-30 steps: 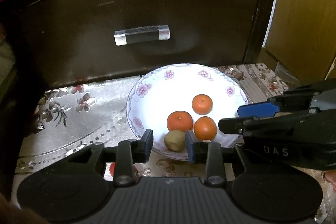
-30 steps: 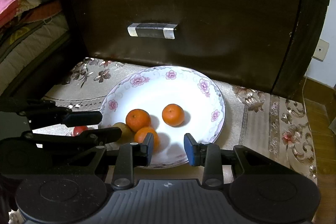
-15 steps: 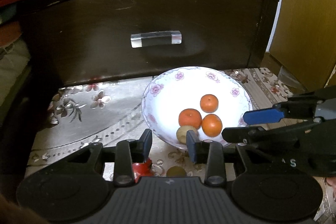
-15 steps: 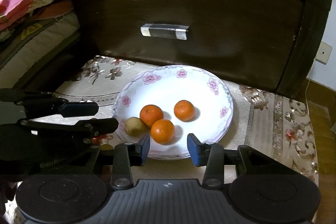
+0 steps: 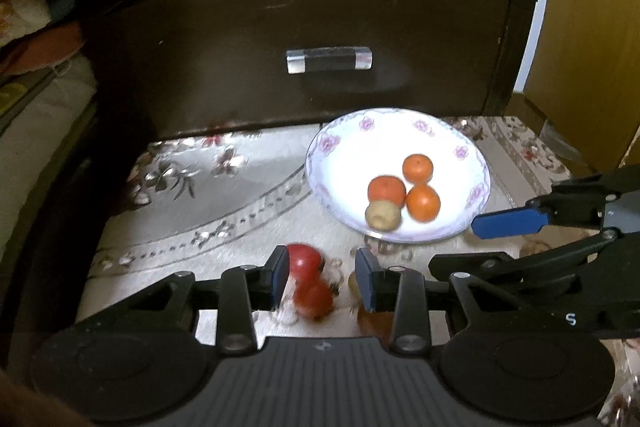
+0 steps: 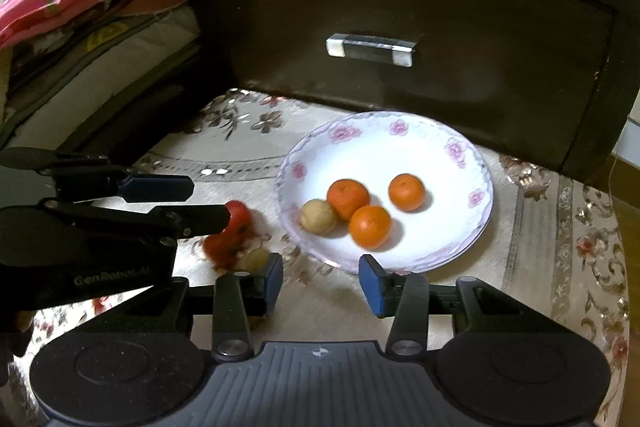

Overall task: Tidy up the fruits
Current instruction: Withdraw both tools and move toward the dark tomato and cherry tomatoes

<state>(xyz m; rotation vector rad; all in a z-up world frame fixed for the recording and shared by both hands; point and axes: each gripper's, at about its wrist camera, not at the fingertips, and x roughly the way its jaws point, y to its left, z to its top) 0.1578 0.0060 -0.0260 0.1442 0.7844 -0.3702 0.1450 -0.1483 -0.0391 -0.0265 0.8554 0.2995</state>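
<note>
Lying loose on the patterned cloth [image 6: 248,163] just left of the plate [image 6: 472,155], the red fruits [image 5: 306,259] sit directly ahead of the left gripper [image 5: 322,279], whose narrowly parted jaws frame them without pressing. The right gripper [image 6: 320,279], jaws just opening and empty, faces the plate's near rim instead, so the left is better placed to grasp.
</note>
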